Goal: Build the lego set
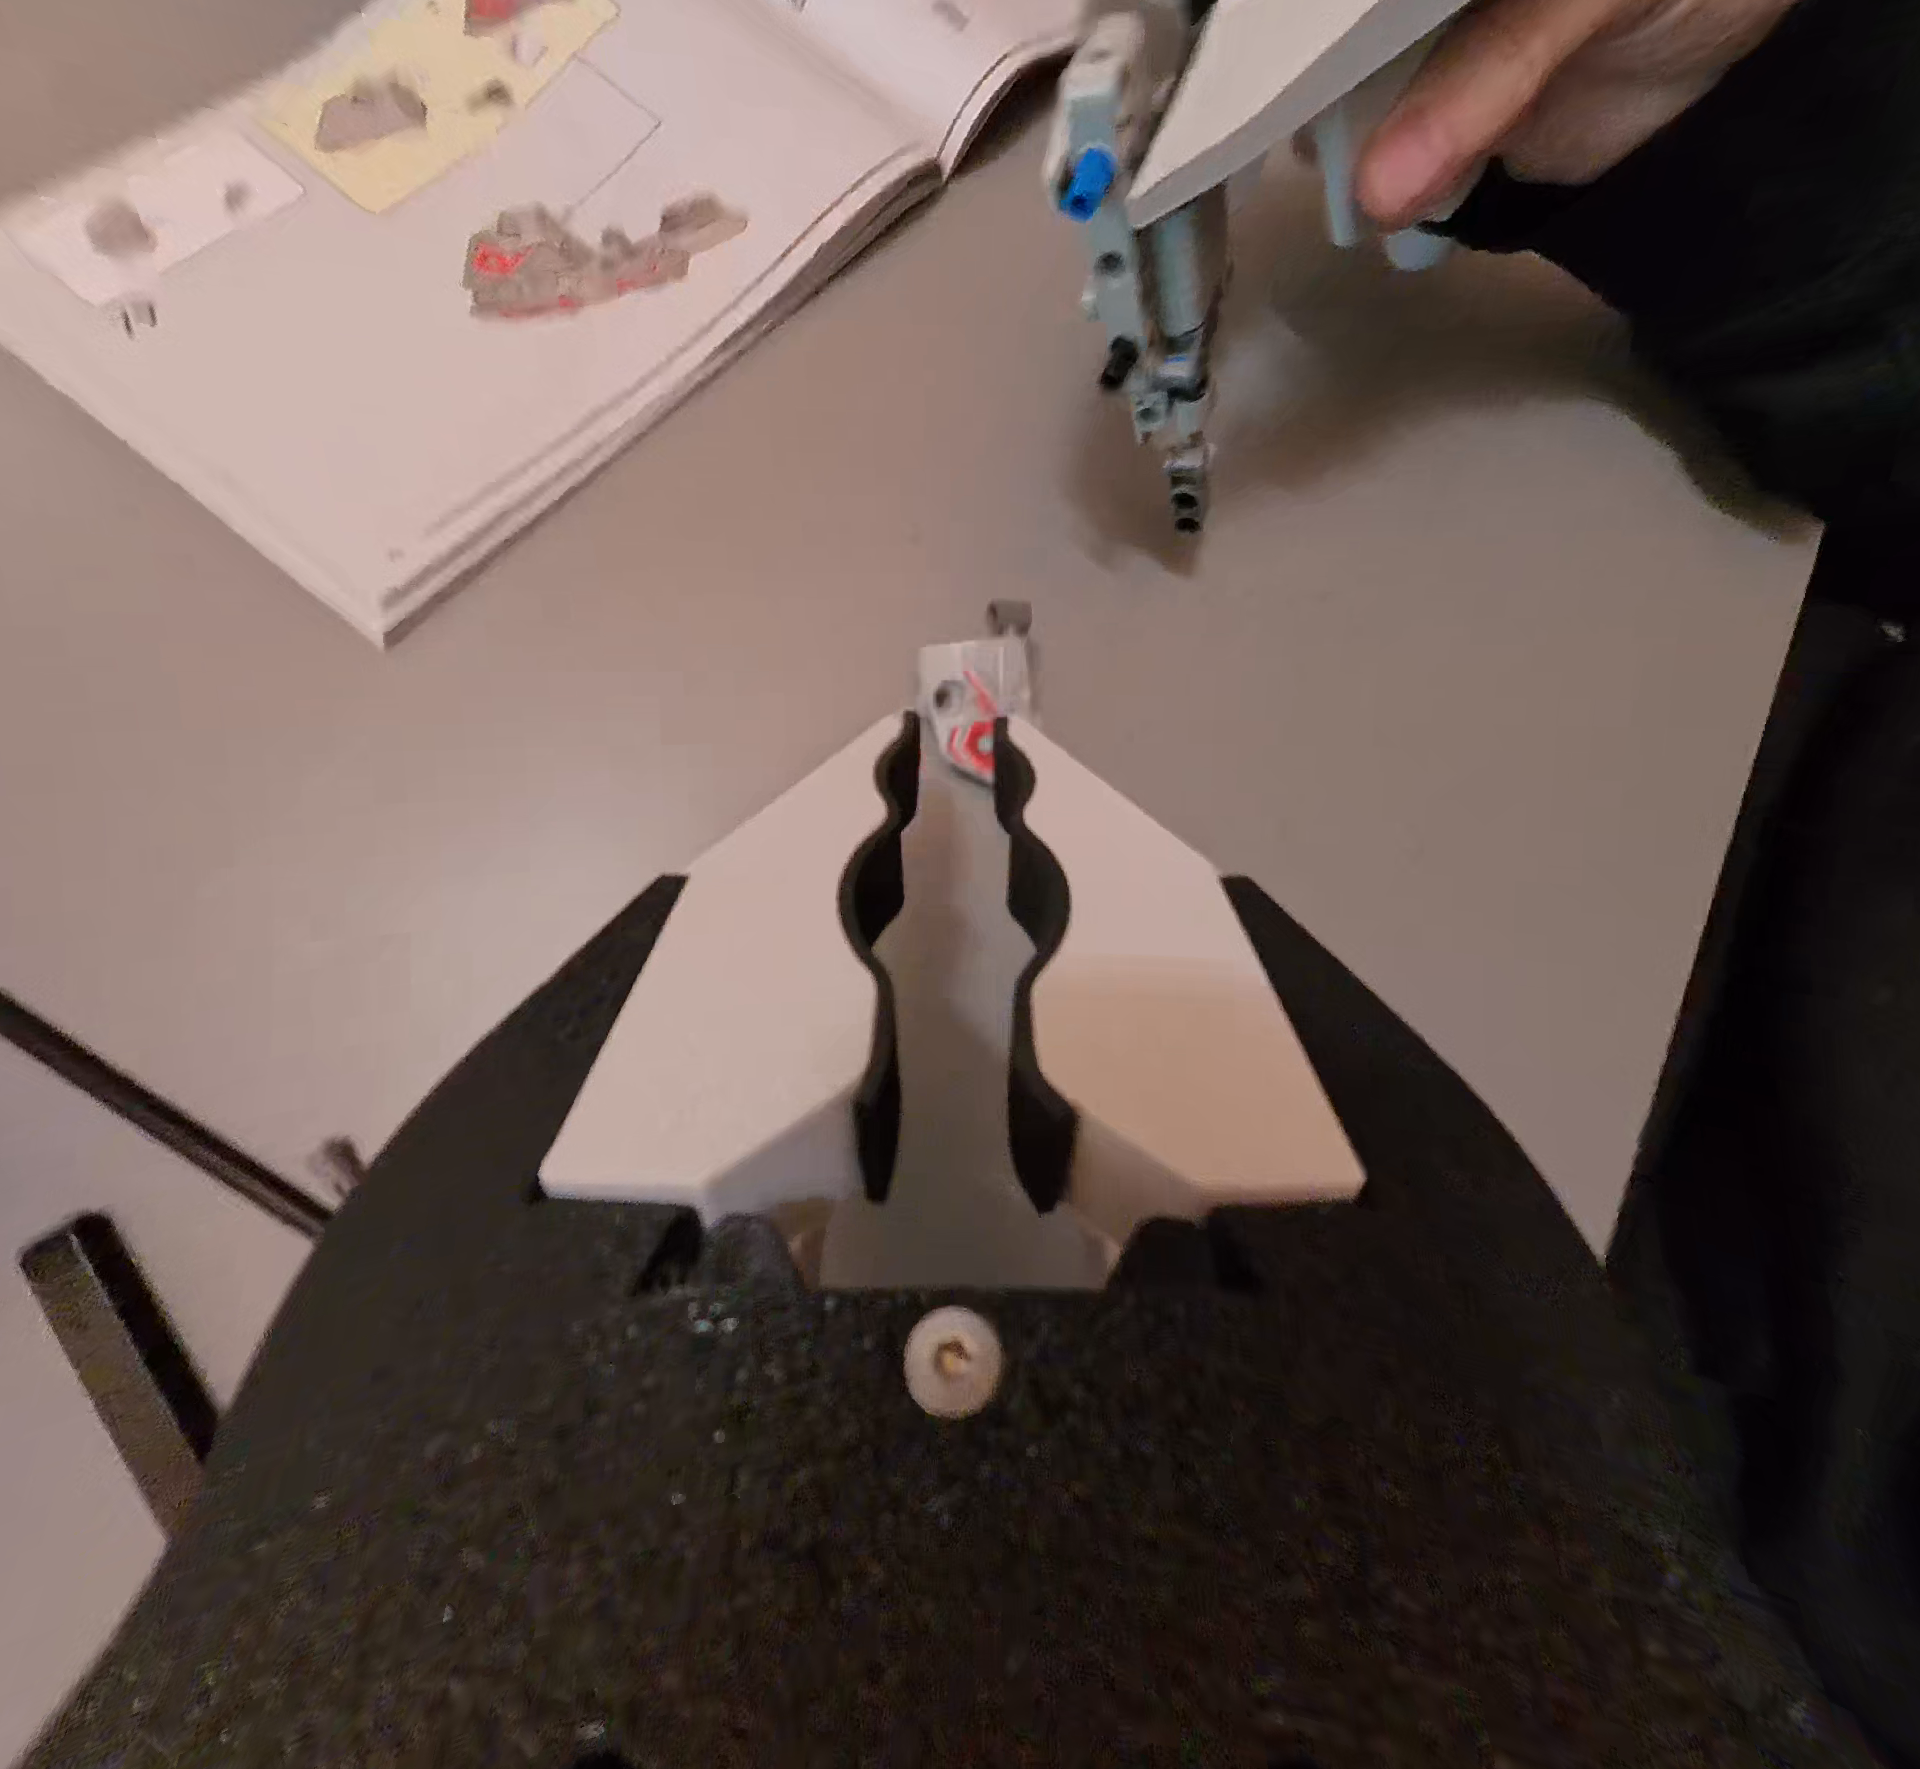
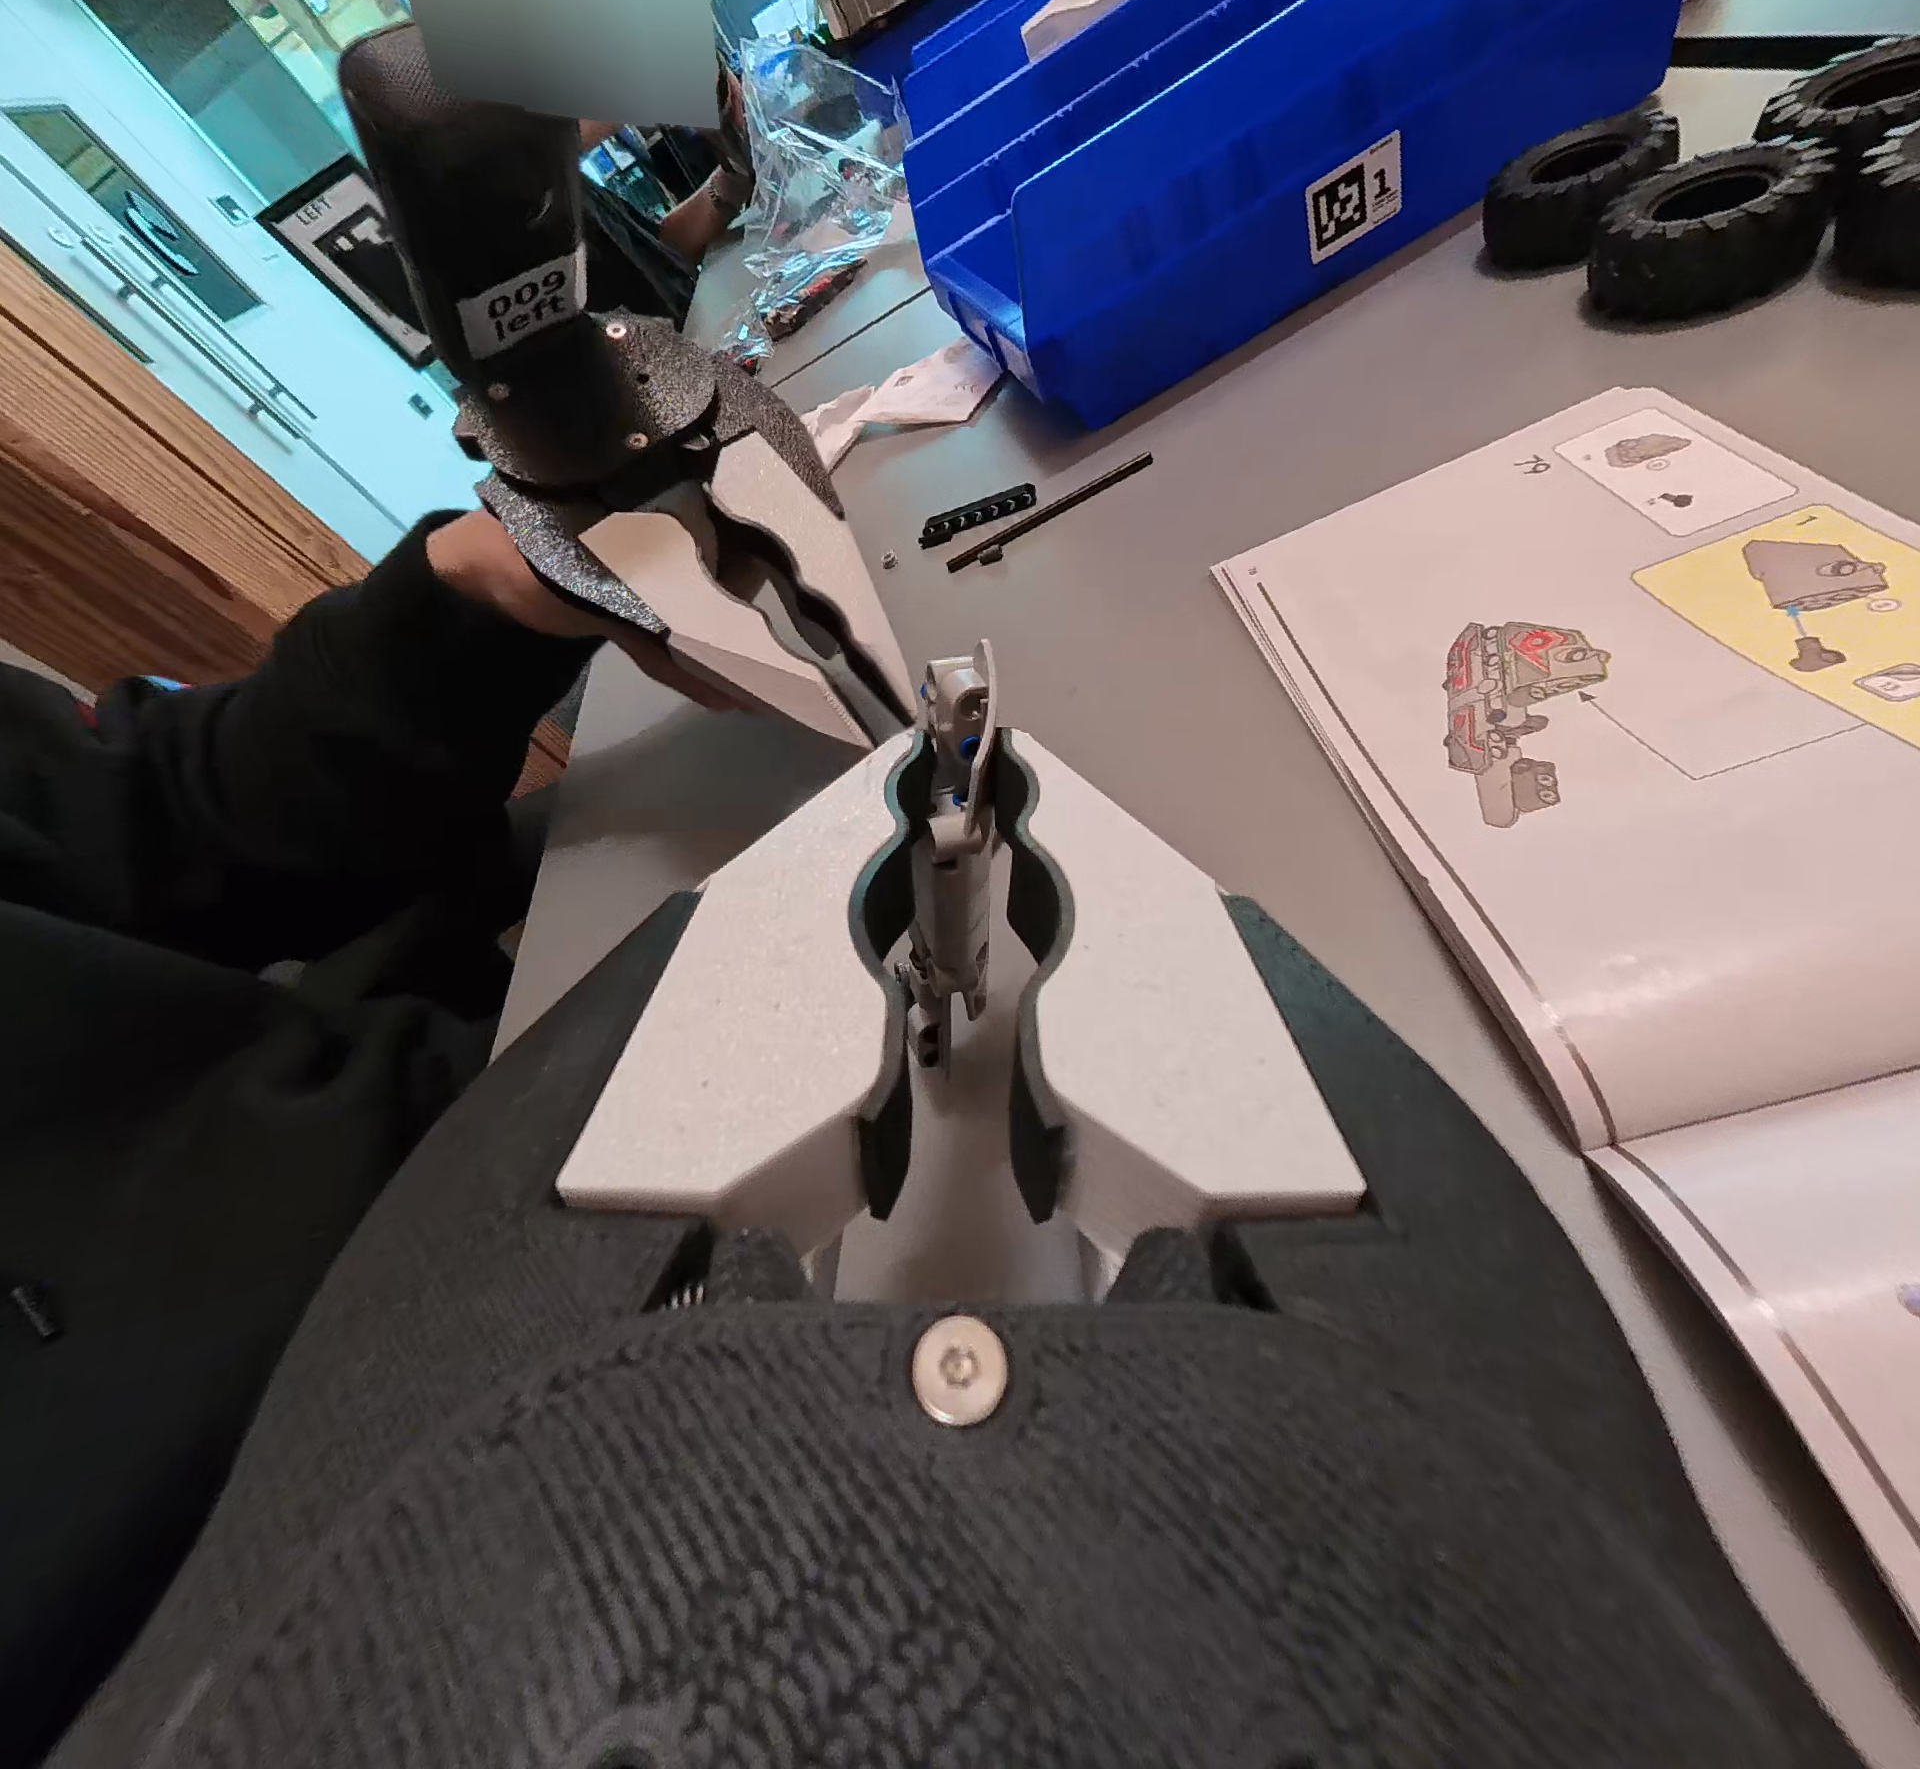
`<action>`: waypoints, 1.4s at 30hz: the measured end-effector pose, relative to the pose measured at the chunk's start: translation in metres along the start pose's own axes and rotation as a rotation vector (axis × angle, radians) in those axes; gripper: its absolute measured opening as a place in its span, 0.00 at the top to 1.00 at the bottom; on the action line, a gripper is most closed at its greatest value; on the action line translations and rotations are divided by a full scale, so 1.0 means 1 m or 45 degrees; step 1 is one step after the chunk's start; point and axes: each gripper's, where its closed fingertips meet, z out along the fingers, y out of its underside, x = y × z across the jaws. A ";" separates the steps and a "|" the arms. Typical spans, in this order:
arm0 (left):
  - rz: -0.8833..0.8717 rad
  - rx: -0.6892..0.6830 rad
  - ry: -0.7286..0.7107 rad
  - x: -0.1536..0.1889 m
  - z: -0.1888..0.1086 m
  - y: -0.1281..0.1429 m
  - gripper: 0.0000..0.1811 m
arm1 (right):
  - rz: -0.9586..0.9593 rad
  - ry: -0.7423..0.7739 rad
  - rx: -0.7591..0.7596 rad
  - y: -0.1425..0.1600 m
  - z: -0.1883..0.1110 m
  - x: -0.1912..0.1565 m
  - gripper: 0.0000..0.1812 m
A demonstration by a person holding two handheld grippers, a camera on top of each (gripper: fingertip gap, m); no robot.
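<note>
The smooth grey matt worktop (image 2: 1299, 472) carries everything, and it is hard and slick, so any dropped piece would likely skitter off towards its edge. At its far side stands a rigid blue plastic bin (image 2: 1299, 192); beside that lie knobbly black rubber tyres (image 2: 1704, 223), and nearer, the open paper instruction booklet (image 2: 1662, 888) with glossy, curling pages.

The right gripper (image 2: 956, 743) is clamped on a long, thin grey beam assembly with blue pins (image 2: 951, 846), held upright between wavy black pads. That hold looks narrow: a sideways push during mating could pivot the assembly or pop its joints.

The left gripper (image 1: 958, 732) pinches a small pale grey wedge-shaped panel with red markings (image 1: 971, 711) only at its tips, above the worktop. The panel is smooth plastic, so I judge it may twist or slip out if pressed off-axis against the assembly.

A thin black axle rod (image 2: 1049, 509) and a short black holed beam (image 2: 977, 519) lie loose, well apart from both grippers.
</note>
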 end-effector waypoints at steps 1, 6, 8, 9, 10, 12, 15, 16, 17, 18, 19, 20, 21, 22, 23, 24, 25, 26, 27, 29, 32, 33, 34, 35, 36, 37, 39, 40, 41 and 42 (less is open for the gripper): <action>-0.100 -0.053 0.000 -0.004 0.001 0.007 0.93 | -0.002 -0.001 -0.003 0.000 0.001 0.000 0.95; -0.514 0.053 0.217 0.006 0.006 0.003 0.90 | -0.003 0.008 -0.009 0.002 0.001 0.000 0.95; -0.314 0.127 0.180 0.013 0.005 -0.005 0.90 | 0.000 0.009 -0.006 0.002 0.000 0.001 0.95; -0.166 0.131 0.099 0.014 0.006 -0.007 0.86 | 0.003 0.010 -0.003 0.002 -0.001 0.002 0.95; -0.030 0.114 -0.013 0.011 0.008 -0.007 0.83 | 0.009 0.008 -0.001 0.002 -0.002 0.002 0.95; 0.144 0.022 -0.195 0.009 0.013 -0.007 0.82 | 0.017 0.003 0.005 0.001 -0.002 0.003 0.95; 0.278 -0.148 -0.323 0.017 0.025 -0.002 0.82 | 0.006 0.006 -0.003 0.002 -0.001 0.002 0.95; 0.306 -0.223 -0.376 0.015 0.030 0.004 0.80 | 0.002 0.012 -0.007 0.002 -0.001 0.002 0.95; 0.301 -0.293 -0.447 0.009 0.032 0.011 0.79 | 0.001 0.018 -0.012 0.003 -0.001 0.003 0.95; 0.271 -0.274 -0.510 0.004 0.033 0.007 0.84 | 0.000 0.022 -0.015 0.003 -0.001 0.004 0.95; 0.248 -0.276 -0.510 0.003 0.034 0.008 0.87 | 0.002 0.026 -0.016 0.003 -0.001 0.005 0.95; 0.217 -0.269 -0.522 0.000 0.034 0.008 0.89 | 0.004 0.025 -0.016 0.003 -0.002 0.005 0.95; 0.194 -0.279 -0.570 -0.009 0.032 0.010 0.95 | 0.007 0.025 -0.015 0.004 -0.002 0.005 0.95; 0.191 -0.261 -0.563 -0.013 0.031 0.009 0.95 | 0.006 0.027 -0.014 0.003 -0.002 0.006 0.95; 0.167 -0.232 -0.519 -0.014 0.032 0.008 0.96 | 0.002 0.030 -0.015 0.003 -0.003 0.006 0.95; 0.124 -0.200 -0.471 -0.014 0.033 0.008 0.96 | -0.004 0.036 -0.018 0.004 -0.003 0.006 0.95; 0.067 -0.154 -0.424 -0.014 0.033 0.007 0.96 | -0.010 0.044 -0.020 0.004 -0.003 0.007 0.95; -0.005 -0.083 -0.375 -0.015 0.033 0.004 0.96 | -0.017 0.052 -0.024 0.004 -0.002 0.007 0.95; -0.088 0.008 -0.303 -0.013 0.032 -0.001 0.96 | -0.023 0.057 -0.030 0.005 -0.002 0.008 0.95; -0.277 0.233 -0.131 -0.008 0.025 -0.018 0.96 | -0.029 0.062 -0.032 0.005 -0.001 0.007 0.95; -0.426 0.417 0.080 -0.001 0.014 -0.035 0.96 | -0.027 0.058 -0.007 0.002 0.000 0.006 0.95; -0.432 0.397 0.134 0.003 0.014 -0.034 0.96 | -0.024 0.059 0.005 0.001 0.000 0.006 0.95; -0.392 0.356 0.164 0.007 0.014 -0.031 0.96 | -0.018 0.063 0.004 0.001 0.000 0.007 0.95; -0.313 0.312 0.149 0.008 0.014 -0.028 0.96 | -0.012 0.070 -0.010 0.003 -0.001 0.009 0.95; -0.198 0.264 0.096 0.008 0.012 -0.025 0.96 | -0.004 0.080 -0.027 0.006 -0.002 0.011 0.95; -0.053 0.195 0.047 0.010 0.010 -0.022 0.96 | 0.011 0.083 -0.042 0.008 -0.003 0.012 0.95; 0.245 0.022 -0.060 0.013 0.009 -0.015 0.96 | 0.035 0.067 -0.040 0.008 -0.004 0.012 0.95; 0.389 -0.063 -0.111 0.015 0.009 -0.012 0.96 | 0.043 0.067 -0.038 0.008 -0.004 0.013 0.95; 0.502 -0.191 -0.086 0.022 0.011 -0.001 0.96 | 0.050 0.067 -0.047 0.010 -0.003 0.013 0.95; 0.544 -0.389 -0.016 0.031 0.010 0.018 0.96 | 0.056 0.062 -0.053 0.010 -0.003 0.013 0.95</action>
